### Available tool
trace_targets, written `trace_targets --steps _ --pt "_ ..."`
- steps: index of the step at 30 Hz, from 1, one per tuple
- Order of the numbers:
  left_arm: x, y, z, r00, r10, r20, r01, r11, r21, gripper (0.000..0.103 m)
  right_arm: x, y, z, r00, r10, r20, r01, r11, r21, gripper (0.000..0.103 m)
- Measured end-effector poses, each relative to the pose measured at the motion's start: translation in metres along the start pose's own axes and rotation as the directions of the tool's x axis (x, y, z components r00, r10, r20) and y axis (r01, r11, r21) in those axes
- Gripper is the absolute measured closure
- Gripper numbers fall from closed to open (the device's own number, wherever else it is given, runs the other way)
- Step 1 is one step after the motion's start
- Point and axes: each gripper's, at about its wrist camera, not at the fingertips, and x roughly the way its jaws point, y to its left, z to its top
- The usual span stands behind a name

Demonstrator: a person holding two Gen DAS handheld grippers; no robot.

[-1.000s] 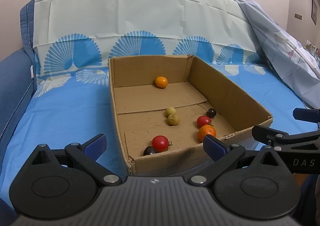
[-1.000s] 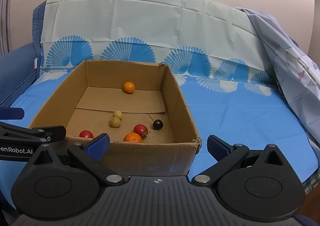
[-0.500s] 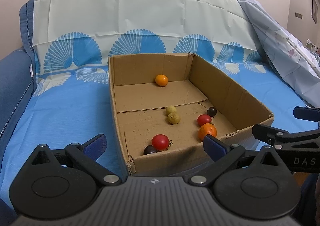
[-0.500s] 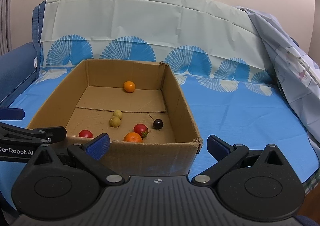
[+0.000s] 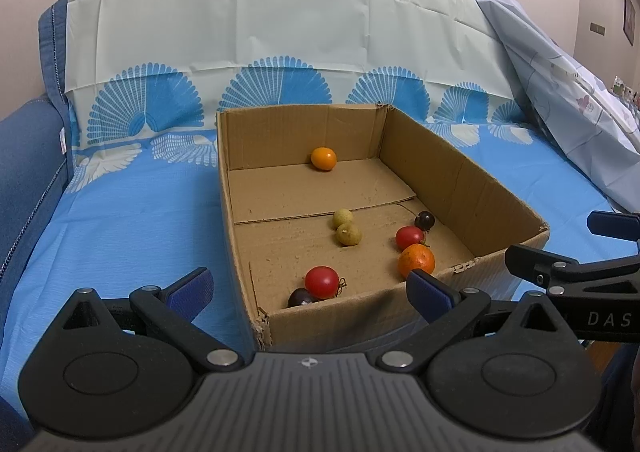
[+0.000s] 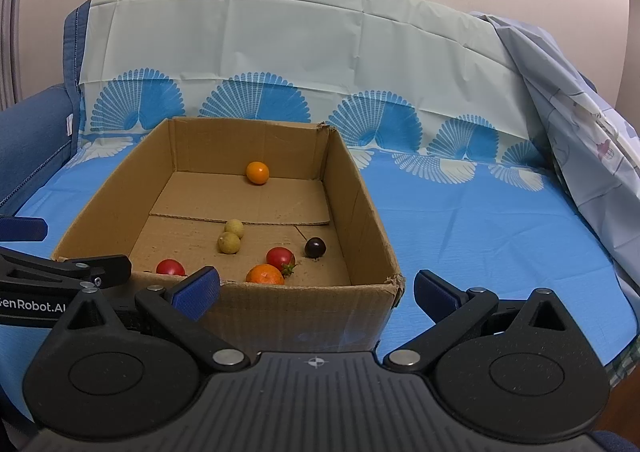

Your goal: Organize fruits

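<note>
Left gripper (image 5: pixel 308 294): we hold it empty, jaws wide apart, short of the cardboard box (image 5: pixel 460 171).
Right gripper (image 6: pixel 316 292): likewise spread and empty, at the box's near right corner.
Near fruit: a red tomato (image 5: pixel 321 280) touches a dark grape (image 5: pixel 301 296) by the near wall; a mandarin (image 5: pixel 416 260) touches a second red tomato (image 5: pixel 409 237).
Middle: two yellow-green fruits (image 5: pixel 346 228), touching.
Far: a small orange (image 5: pixel 323 158) at the back wall, well apart.
Doing it well: we judge we should come over the near wall from above and take one fruit gently.
Unclear: the near wall cuts off the grape; no sorting destination shows on the bed (image 5: pixel 120 211).
</note>
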Motion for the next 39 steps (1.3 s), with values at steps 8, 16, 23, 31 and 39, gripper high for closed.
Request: trace_targets --steps 8,16,23,31,39 --pt "0.0013 0.0009 -0.0019 1.0 0.001 -0.003 -0.001 1.0 0.002 0.0 0.0006 -0.0001 -0.0009 1.0 -0.001 -0.001 0.001 1.0 0.002 0.001" --pt "0.0022 0.0011 -0.0025 1.0 0.001 -0.005 -0.001 1.0 0.002 0.0 0.0008 0.0007 -0.0011 1.0 -0.002 -0.002 0.002 1.0 0.003 0.001" --pt "0.0025 0.0009 -0.0024 1.0 0.002 -0.005 -0.002 1.0 0.002 0.0 0.0009 0.0009 -0.0009 1.0 -0.002 -0.001 0.002 1.0 0.002 0.001" --pt "0.0029 0.0009 -0.0026 1.0 0.002 -0.006 -0.002 1.0 0.003 0.0 0.001 0.0009 -0.0009 1.0 -0.001 -0.001 0.001 1.0 0.002 0.001" --pt "0.003 0.0003 -0.0026 1.0 0.003 -0.006 -0.003 1.0 0.005 0.0 0.001 0.0012 -0.001 1.0 -0.002 0.001 0.002 1.0 0.001 0.001"
